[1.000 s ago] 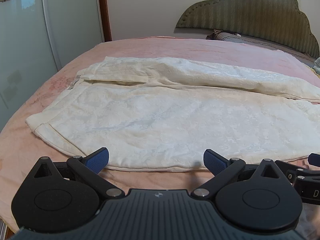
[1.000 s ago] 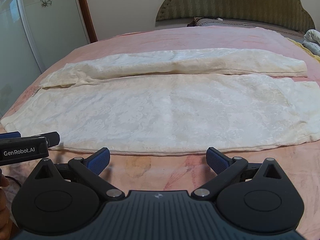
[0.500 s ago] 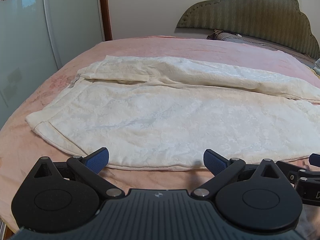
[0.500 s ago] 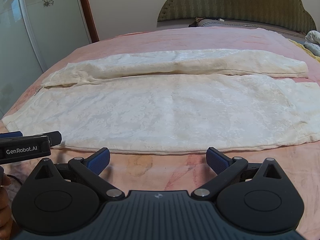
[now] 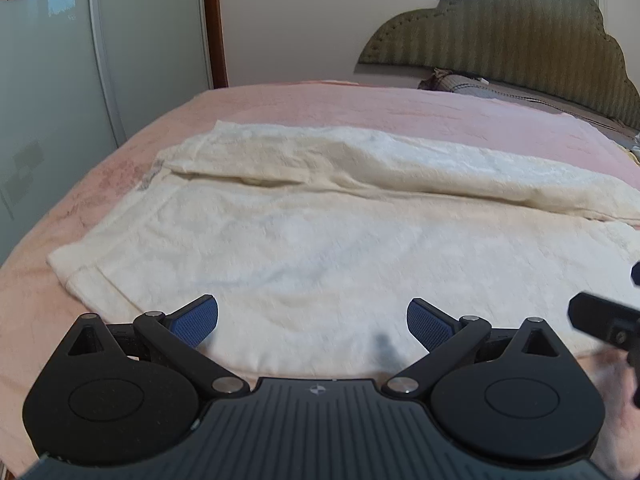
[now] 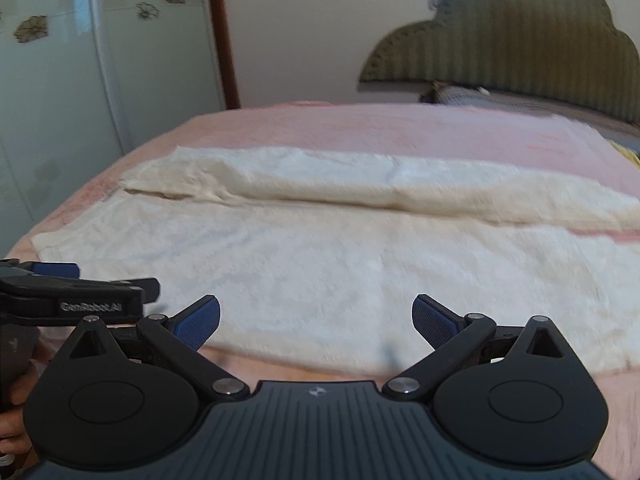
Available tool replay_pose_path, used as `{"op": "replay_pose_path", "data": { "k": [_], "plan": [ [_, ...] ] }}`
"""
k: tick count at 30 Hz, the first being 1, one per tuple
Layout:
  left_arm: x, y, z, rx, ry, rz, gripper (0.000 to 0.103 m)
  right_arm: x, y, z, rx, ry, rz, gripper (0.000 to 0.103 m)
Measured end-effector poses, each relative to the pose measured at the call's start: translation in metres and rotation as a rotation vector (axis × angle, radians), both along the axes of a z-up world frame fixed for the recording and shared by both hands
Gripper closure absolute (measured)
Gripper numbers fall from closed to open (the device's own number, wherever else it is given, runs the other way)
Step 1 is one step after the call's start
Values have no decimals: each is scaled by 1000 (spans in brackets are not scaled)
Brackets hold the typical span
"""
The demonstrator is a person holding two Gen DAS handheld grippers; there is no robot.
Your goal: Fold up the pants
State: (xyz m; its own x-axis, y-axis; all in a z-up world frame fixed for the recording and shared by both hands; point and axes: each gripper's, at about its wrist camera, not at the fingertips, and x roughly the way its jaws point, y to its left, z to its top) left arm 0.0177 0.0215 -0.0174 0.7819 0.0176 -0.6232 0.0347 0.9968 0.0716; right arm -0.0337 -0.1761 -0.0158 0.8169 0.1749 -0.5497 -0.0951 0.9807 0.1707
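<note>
On the pink bed (image 5: 360, 112), the cream pants (image 5: 320, 240) lay spread flat and lengthwise, one leg toward twelve o'clock and the other nearer you, the two legs side by side rather than stacked. Your left gripper (image 5: 312, 318) hung low over the near edge of the cloth at six o'clock, its blue pads spread wide and holding nothing. Your right gripper (image 6: 316, 318) was likewise spread and empty over the same near hem, with the left tool showing at its nine o'clock. The headboard (image 6: 520, 40) stood at about one o'clock. By the look of it, no fold had been made yet: both legs were fully extended. Everything was left to do, likely starting with pinching the near edge and carrying that leg over the far one.
</note>
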Motion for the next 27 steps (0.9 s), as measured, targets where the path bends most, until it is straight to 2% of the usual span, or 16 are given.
{"op": "replay_pose_path", "data": {
  "k": [2,5,6,8,9,10,13,15,20,24,27],
  "plan": [
    [9,3,3,12,-19,18,0,5,1,9,-3,-61,32,0],
    [23,9,5,25,-40,50,0,11,1,21,4,-199,100,0],
    [30,11,5,28,-47,62,0,18,1,19,5,-207,138,0],
    [43,15,6,40,-54,82,0,46,4,11,-23,-102,219,0],
    [50,16,6,47,-60,87,0,59,6,6,-31,-46,224,0],
    [57,17,6,58,-66,92,0,69,5,4,-24,-27,221,0],
    [78,21,5,93,-92,123,0,100,-3,6,53,-63,265,0],
    [90,24,3,108,-108,141,0,128,-5,11,67,-76,274,0],
    [108,26,-12,171,-129,162,0,216,3,12,42,0,362,0],
    [116,25,-30,198,-95,144,0,277,13,13,28,-66,410,0],
    [120,26,-39,189,-65,122,0,325,24,7,3,-54,452,0]
  ]
}}
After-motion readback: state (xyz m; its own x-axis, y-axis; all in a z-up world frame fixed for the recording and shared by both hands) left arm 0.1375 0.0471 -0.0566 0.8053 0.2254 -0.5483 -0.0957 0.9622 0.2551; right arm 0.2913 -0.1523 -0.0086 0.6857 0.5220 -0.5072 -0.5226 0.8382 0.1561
